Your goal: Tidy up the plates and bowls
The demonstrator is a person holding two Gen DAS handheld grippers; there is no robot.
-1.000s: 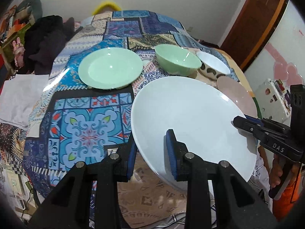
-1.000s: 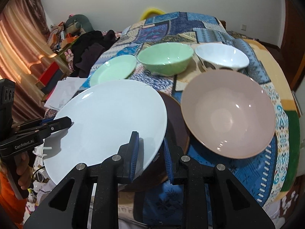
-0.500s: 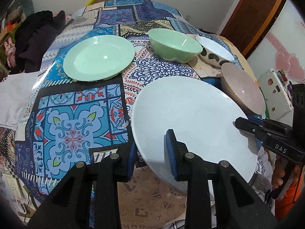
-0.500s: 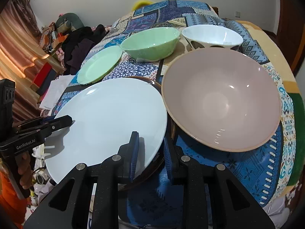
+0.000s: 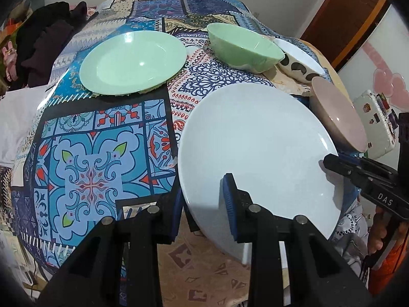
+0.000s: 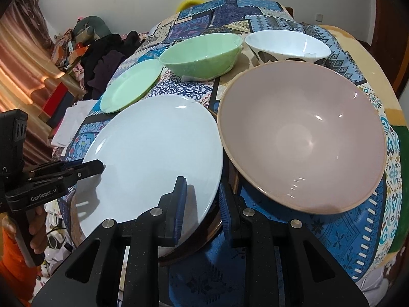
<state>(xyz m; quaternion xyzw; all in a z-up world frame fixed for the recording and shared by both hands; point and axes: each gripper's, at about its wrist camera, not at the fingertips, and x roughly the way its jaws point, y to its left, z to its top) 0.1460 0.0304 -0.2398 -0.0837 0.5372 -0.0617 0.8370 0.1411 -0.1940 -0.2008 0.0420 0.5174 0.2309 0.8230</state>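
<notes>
A large white plate (image 5: 258, 148) (image 6: 158, 151) is held between both grippers just above the near table edge. My left gripper (image 5: 203, 204) is shut on its left rim; my right gripper (image 6: 202, 202) is shut on its right rim. A dark brown plate (image 6: 212, 232) lies under it, mostly hidden. A pink bowl (image 6: 304, 138) (image 5: 337, 117) stands right beside the white plate. A green plate (image 5: 133, 61) (image 6: 130, 87), a green bowl (image 5: 242, 47) (image 6: 202, 53) and a white spotted bowl (image 6: 286, 46) (image 5: 299, 62) sit farther back.
A patterned blue tablecloth (image 5: 84, 153) covers the table. Dark clothes (image 5: 46, 43) and a white cloth (image 5: 15, 117) lie off its left side. A brown door (image 5: 350, 15) and a white case (image 5: 375, 122) are at the right.
Both grippers with the white plate have moved forward and lower over the table. The pink bowl and the green dishes now look nearer. The grips have not changed.
</notes>
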